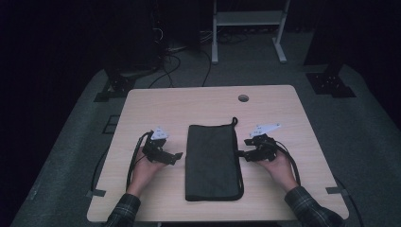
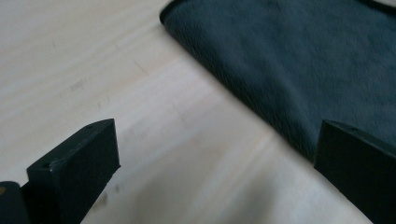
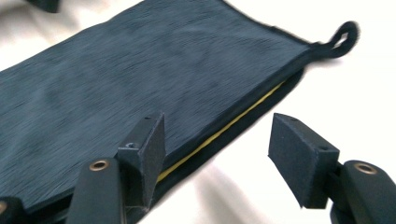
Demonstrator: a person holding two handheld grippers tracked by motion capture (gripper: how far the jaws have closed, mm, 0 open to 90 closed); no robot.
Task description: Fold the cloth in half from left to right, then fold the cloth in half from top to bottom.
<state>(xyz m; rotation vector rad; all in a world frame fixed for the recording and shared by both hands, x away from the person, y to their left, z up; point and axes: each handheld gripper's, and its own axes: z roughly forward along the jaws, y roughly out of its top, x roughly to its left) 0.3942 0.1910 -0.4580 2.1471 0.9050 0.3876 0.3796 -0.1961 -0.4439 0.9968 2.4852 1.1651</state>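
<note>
The folded dark towel (image 1: 211, 161) lies mid-table, reaching the near edge – fold seemingly complete. Both claws spread, empty: left gripper (image 1: 176, 157) and right gripper (image 1: 242, 154) flank it – next, withdraw

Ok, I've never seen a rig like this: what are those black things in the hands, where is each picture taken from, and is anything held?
A person holds a two-jaw tool in each hand: the left gripper and the right gripper. The high view looks down from above; the other two views ride on the grippers, looking along their black jaws. On the light wooden table lies a dark folded cloth with a hanging loop, a thin yellow line along its edge. Both grippers stand open beside the cloth, one at each long edge. Nothing is held.
</note>
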